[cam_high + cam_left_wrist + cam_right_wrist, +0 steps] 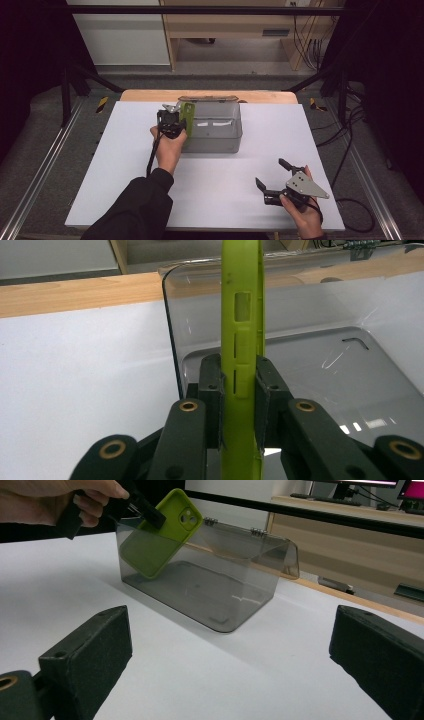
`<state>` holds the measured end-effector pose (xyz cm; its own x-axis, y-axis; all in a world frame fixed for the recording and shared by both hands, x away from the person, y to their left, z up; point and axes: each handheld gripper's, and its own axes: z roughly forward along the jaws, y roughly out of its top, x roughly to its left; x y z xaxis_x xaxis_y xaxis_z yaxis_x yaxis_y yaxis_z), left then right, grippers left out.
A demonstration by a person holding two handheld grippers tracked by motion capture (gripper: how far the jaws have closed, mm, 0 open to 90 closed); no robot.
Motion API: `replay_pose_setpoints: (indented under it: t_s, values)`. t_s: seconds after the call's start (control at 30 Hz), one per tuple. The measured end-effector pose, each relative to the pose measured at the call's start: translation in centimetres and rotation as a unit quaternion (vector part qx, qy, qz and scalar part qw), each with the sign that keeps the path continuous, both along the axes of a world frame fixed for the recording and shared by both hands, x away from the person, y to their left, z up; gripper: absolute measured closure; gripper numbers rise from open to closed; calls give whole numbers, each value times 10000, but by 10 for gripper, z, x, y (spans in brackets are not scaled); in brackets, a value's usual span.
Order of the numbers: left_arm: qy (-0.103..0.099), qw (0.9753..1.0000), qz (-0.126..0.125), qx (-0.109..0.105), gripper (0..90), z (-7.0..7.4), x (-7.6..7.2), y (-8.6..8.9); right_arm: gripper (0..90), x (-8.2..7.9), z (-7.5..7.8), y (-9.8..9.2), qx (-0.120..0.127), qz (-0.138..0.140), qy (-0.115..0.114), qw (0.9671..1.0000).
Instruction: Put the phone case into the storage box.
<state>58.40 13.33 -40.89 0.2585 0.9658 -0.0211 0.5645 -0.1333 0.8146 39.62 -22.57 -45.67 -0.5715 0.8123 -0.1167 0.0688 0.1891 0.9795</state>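
While the left gripper (239, 405) pinches a lime green phone case (241, 340) edge-on between its pads, the case hangs tilted, half inside the clear smoky box (210, 587) at the tabletop's (125, 165) far side. No readable writing anywhere. Right gripper (274, 176) rests near the front right, jaws spread wide, nothing between them.

High view: above, looking forward and down on the tabletop (210, 185).
Left view: close over the clear box (310, 365).
Right view: low, farther, facing the same box.
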Motion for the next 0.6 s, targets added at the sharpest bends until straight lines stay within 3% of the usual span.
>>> replay_pose_setpoints:
  t_s: [0.6]
  values:
    - [16, 10000, 85, -49, 772, 1, 1, -1, 36, 0, 0, -1, 18, -5, 7, 10000]
